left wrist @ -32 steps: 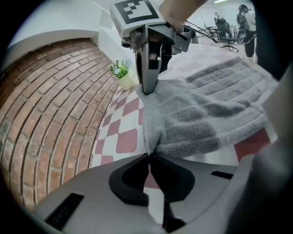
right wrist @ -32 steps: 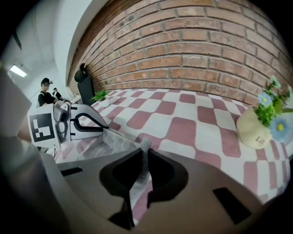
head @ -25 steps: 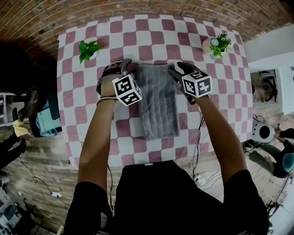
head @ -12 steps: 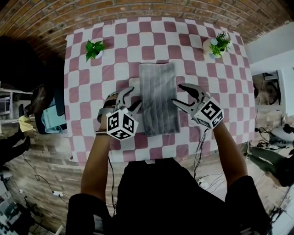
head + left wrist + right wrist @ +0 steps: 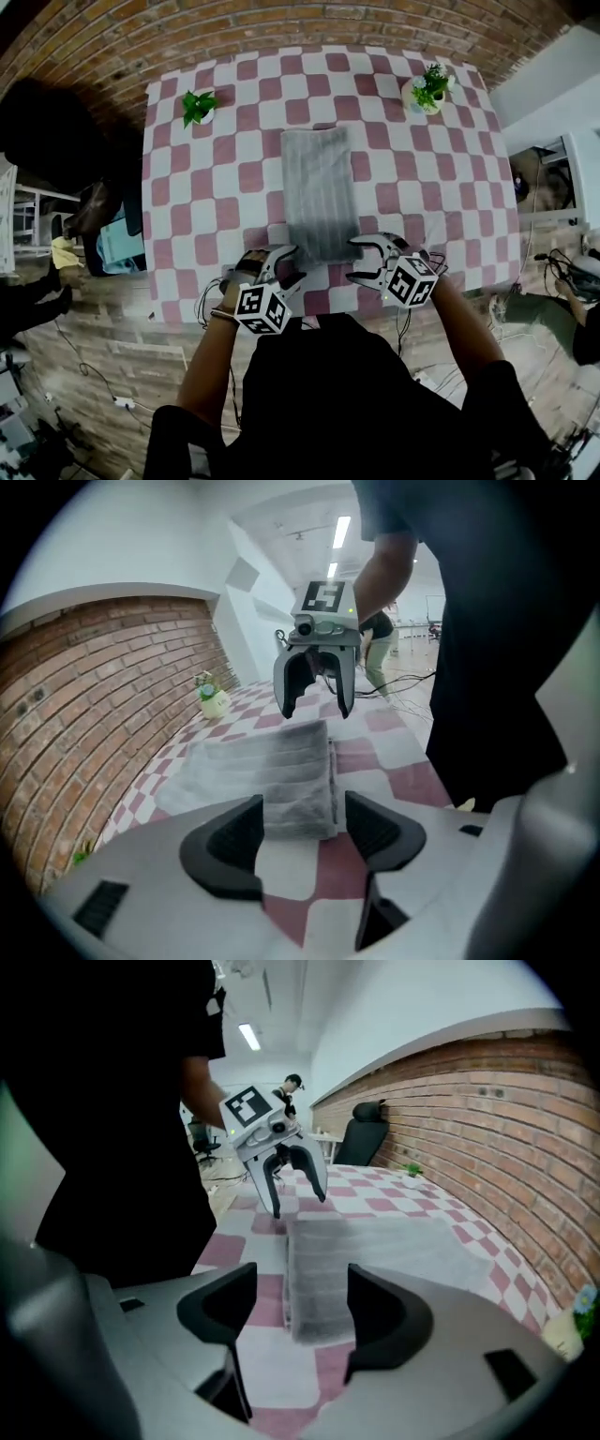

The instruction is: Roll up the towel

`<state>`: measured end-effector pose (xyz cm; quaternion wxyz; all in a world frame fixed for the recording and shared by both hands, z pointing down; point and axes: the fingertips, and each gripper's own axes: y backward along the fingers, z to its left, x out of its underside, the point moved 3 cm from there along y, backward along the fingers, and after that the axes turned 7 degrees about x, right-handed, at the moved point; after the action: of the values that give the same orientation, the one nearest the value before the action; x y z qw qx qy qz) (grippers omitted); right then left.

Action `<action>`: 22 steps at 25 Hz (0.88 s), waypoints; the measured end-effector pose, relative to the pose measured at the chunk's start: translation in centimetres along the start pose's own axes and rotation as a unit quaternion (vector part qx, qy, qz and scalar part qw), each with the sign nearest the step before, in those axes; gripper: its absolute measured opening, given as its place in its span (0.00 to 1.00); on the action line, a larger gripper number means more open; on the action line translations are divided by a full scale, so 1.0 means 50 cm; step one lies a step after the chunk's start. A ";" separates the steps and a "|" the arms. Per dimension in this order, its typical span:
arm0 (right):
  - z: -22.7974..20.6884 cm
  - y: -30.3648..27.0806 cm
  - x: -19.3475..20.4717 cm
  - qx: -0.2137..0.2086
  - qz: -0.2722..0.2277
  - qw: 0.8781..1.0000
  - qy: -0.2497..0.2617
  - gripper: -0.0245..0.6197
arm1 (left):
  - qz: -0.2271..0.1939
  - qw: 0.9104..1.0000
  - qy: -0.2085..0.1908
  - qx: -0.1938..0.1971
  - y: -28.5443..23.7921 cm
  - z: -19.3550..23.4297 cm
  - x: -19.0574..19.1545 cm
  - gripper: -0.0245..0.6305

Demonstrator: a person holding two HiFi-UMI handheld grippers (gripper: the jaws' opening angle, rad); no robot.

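The grey ribbed towel [image 5: 320, 190] lies flat and lengthwise on the pink-and-white checked table [image 5: 187, 206]. My left gripper [image 5: 287, 265] hovers at the towel's near left corner, and my right gripper [image 5: 357, 260] at its near right corner. Both are open and their jaws have just been opening, with nothing gripped. In the left gripper view the towel's [image 5: 272, 766] near end shows in the gap between the left gripper's [image 5: 300, 829] jaws, and the right gripper [image 5: 317, 710] faces it across the towel. The right gripper view mirrors this: towel [image 5: 342, 1246], right gripper [image 5: 300, 1314], left gripper [image 5: 298, 1206].
Two small potted plants stand at the table's far corners, one left [image 5: 199, 106] and one right [image 5: 427, 89]. The table's near edge [image 5: 309, 314] runs just below the grippers. A dark chair [image 5: 56, 131] stands left of the table, and cables lie on the floor at right.
Both grippers have drawn back from the towel's far end along its sides to its near end, with their jaws spread wider. The towel stays flat.
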<state>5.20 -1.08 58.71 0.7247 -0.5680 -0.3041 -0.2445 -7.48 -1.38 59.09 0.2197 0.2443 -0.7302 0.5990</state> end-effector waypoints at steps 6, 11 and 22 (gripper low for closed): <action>0.029 -0.034 0.053 0.027 0.037 0.998 0.042 0.46 | 0.051 0.998 -0.017 0.017 -0.043 -0.040 0.020 0.37; 0.025 -0.062 0.088 0.027 0.076 0.993 0.090 0.38 | 0.109 0.993 -0.028 0.024 -0.068 -0.041 0.048 0.35; 0.030 -0.060 0.102 0.027 0.053 0.995 0.076 0.17 | 0.108 0.992 0.002 0.058 -0.078 -0.044 0.049 0.17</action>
<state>6.41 -0.39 64.67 0.7729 -0.5430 -0.2243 -0.2399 -6.94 -0.09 63.99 0.1408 0.1748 -0.7159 0.6612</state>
